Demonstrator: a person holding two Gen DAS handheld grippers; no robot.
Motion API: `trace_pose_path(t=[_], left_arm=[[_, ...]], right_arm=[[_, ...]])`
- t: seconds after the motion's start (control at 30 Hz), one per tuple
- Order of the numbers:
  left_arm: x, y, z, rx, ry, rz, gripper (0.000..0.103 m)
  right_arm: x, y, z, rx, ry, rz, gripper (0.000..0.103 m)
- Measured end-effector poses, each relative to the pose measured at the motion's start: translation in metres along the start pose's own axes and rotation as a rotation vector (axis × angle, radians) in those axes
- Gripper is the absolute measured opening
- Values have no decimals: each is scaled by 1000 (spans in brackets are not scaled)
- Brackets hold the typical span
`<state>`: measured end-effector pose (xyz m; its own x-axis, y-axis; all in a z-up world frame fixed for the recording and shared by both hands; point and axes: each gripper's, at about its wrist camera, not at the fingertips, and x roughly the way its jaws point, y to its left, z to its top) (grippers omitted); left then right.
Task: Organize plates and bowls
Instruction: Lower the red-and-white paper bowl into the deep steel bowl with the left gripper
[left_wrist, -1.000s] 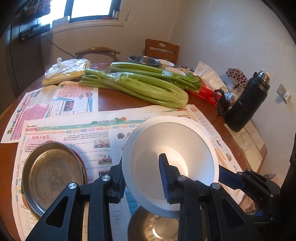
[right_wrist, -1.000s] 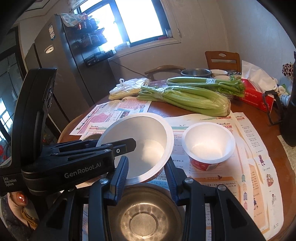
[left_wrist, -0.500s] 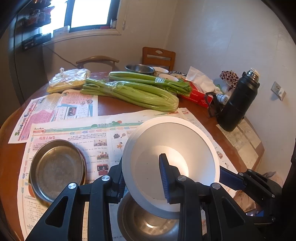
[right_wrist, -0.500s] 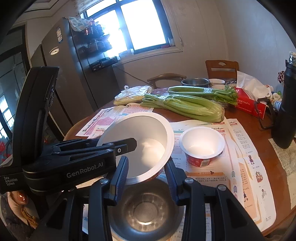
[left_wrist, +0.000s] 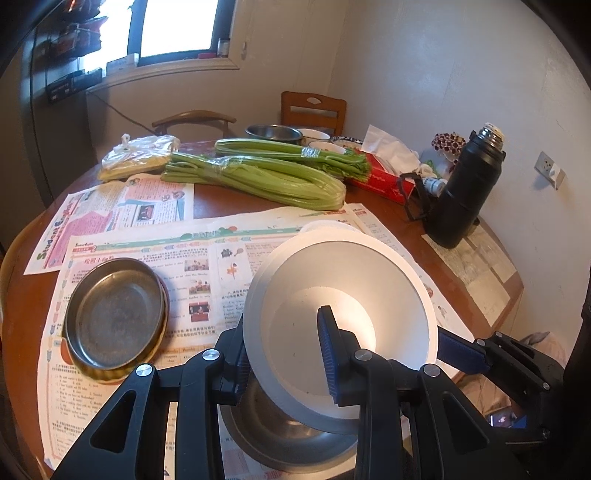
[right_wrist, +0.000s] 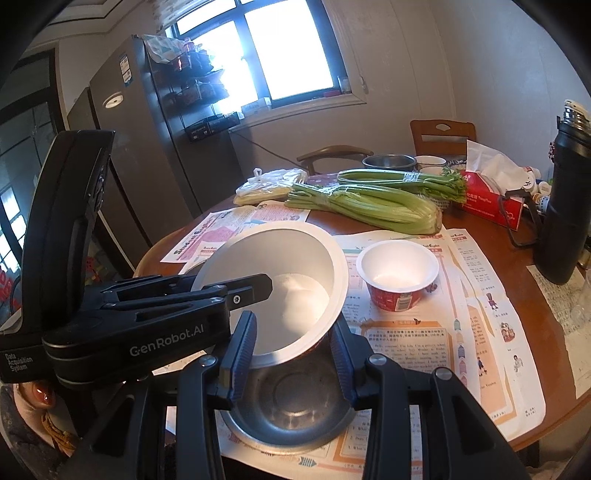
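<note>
My left gripper (left_wrist: 286, 354) is shut on the rim of a large white paper bowl (left_wrist: 343, 288) and holds it tilted above a steel bowl (left_wrist: 280, 439) on the newspaper. The same white bowl (right_wrist: 280, 273) shows in the right wrist view with the left gripper (right_wrist: 255, 286) clamped on its rim. My right gripper (right_wrist: 293, 350) is open, its fingers either side of the white bowl's near edge, over the steel bowl (right_wrist: 288, 410). A smaller red-and-white paper bowl (right_wrist: 397, 271) stands to the right. A steel plate (left_wrist: 114, 317) lies at the left.
Celery bunches (left_wrist: 258, 173), a bag of noodles (left_wrist: 136, 157), a red tissue box (left_wrist: 384, 181), a black thermos (left_wrist: 469, 192) and more bowls (left_wrist: 273, 133) sit at the back. The round wooden table's edge (left_wrist: 502, 306) is at the right. Chairs stand behind.
Both grippers have risen and pulled back, lifting the white bowl higher above the steel bowl. The table and the small paper bowl look farther away.
</note>
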<state>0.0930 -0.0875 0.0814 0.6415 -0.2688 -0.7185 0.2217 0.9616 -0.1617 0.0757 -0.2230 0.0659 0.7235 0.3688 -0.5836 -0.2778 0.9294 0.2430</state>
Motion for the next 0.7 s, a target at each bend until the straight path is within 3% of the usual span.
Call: trace_pose_path(t=[0.7], left_arm=[[22, -2, -27, 1, 86, 9, 33]], right_arm=[[6, -7, -28, 14, 68, 10, 41]])
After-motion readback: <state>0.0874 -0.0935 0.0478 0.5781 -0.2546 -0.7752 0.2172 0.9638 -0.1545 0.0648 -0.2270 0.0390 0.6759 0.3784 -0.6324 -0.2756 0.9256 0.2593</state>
